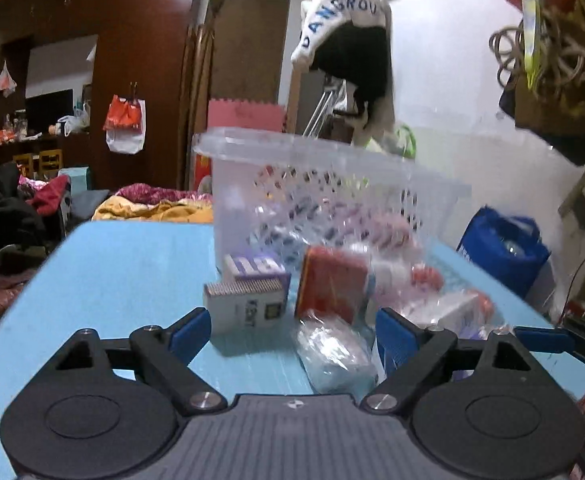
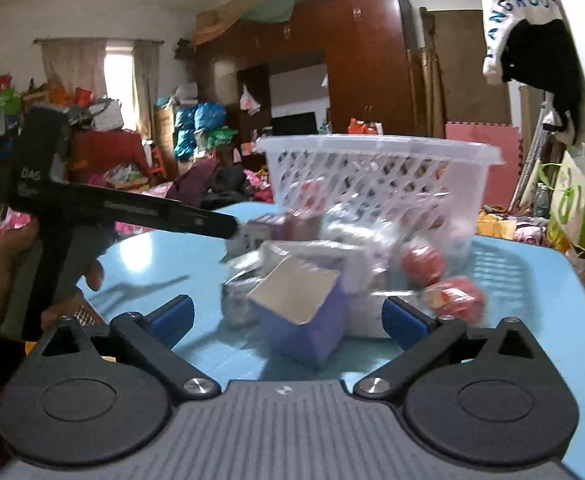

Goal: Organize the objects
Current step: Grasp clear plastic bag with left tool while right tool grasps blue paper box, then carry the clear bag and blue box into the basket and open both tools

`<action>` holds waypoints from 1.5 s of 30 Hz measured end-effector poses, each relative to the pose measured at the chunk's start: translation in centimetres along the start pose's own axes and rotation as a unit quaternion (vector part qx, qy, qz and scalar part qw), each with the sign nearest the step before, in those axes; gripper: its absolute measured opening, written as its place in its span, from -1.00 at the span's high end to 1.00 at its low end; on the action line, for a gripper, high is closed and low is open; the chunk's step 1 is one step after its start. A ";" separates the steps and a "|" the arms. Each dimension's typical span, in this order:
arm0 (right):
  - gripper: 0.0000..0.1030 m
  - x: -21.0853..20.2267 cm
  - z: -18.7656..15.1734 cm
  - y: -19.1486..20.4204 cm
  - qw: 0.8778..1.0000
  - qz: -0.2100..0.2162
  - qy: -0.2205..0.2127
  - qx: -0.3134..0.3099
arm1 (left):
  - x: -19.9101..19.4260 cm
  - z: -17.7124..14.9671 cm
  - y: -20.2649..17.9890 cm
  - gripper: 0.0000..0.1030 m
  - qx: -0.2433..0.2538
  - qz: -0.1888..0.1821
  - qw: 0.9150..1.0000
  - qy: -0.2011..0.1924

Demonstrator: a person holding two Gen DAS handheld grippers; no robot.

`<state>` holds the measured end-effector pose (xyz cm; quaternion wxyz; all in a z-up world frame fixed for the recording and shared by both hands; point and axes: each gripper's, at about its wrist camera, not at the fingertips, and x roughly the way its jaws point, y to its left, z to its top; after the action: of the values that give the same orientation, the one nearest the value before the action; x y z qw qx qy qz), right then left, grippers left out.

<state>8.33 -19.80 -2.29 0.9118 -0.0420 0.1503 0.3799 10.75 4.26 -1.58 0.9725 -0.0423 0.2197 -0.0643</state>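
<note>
I'm seeing both grippers hovering over the light blue tabletop (image 1: 124,264), facing the pile. My left gripper (image 1: 292,328) is sitting released, blue pads spread wide, nothing between them; same for my right gripper (image 2: 288,316), jaws apart and empty. The translucent white perforated plastic basket (image 2: 376,176) is sitting centre frame in the right wrist view, tilted in the left one, motion-blurred. Items are lying in front of it: a grey-and-white small box (image 1: 246,306) at lower centre-left of the left view, a purple-and-white box (image 1: 257,267) just behind it, a red flat packet (image 1: 330,288) leaning beside them, a clear plastic bag (image 1: 332,354) nearest the pads. In the right view an open purple cardboard box (image 2: 304,316) is sitting lower centre, two red round wrapped items (image 2: 456,298) to its right. The person's hand (image 2: 8,276) is gripping the other tool at left edge.
</note>
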 end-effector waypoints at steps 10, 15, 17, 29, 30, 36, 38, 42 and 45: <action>0.04 -2.6 -1.2 -1.8 1.000 -0.015 -0.013 0.018 | 1.7 -1.2 -1.7 -0.77 0.027 0.032 0.999 0.033; 0.04 -2.7 -1.4 -2.8 0.999 -0.016 -0.011 0.033 | 2.1 -1.2 -2.9 -0.70 0.040 0.047 0.998 0.034; 0.04 -2.6 -1.3 -3.0 0.999 -0.014 -0.012 0.035 | 2.2 -1.2 -3.2 -0.35 0.041 0.045 0.998 0.031; 0.06 -3.4 -0.8 -3.6 0.999 -0.025 -0.025 0.034 | -1.0 -2.2 -2.1 0.09 0.030 0.025 0.999 -0.023; 0.06 -3.4 -0.9 -3.8 0.999 -0.029 -0.024 0.037 | -1.2 -2.3 -1.9 0.09 0.028 0.025 0.999 -0.024; 0.08 -3.7 -0.6 -5.0 0.998 -0.041 -0.025 0.047 | -1.9 -2.4 -0.5 0.09 0.008 0.023 0.999 -0.038; 0.08 -4.0 -0.1 -5.3 0.997 -0.044 -0.032 0.047 | -2.2 -2.2 0.0 0.09 -0.002 0.015 0.999 -0.045; 0.08 -4.2 2.2 -6.2 0.997 -0.041 -0.051 0.048 | -2.8 -1.1 0.1 0.09 -0.011 -0.001 0.998 -0.065; 0.08 -3.5 6.3 -6.3 0.997 -0.030 -0.067 0.035 | -2.9 2.0 -0.1 0.09 -0.012 -0.022 0.996 -0.080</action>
<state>11.96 -25.39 4.48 0.9318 0.0109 0.1008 0.3484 9.03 4.64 1.41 0.9848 -0.0639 0.1410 -0.0789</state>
